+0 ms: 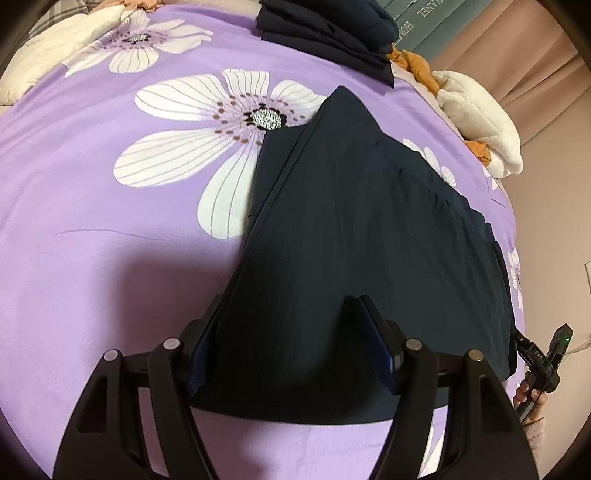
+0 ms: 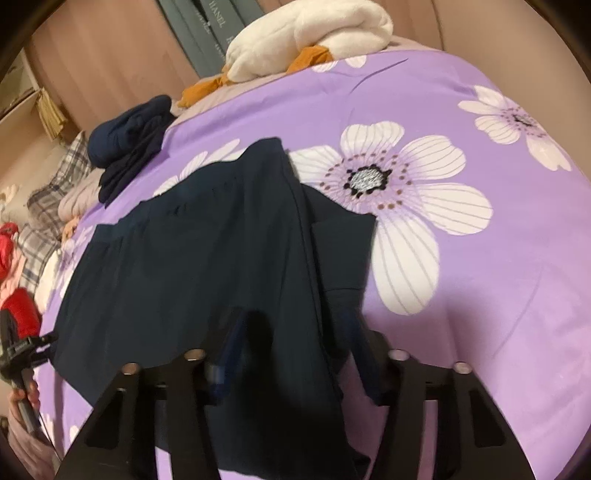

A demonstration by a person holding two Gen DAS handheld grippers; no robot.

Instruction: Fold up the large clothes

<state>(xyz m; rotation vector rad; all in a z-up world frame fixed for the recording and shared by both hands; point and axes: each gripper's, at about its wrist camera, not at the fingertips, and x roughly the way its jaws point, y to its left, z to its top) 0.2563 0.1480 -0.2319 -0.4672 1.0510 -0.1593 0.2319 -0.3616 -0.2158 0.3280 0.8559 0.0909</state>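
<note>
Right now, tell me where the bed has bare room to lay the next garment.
Bare purple sheet lies left of the dark garment, around the big white flower. In the right wrist view, more lies right of it. Crowded: the far edge holds the folded dark pile and white plush.

Soft indoor light, fisheye-bent edges, right view motion-blurred.

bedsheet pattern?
The bedsheet is purple with large white striped-petal flowers with dark speckled centres. Clearest in the left wrist view.
</note>
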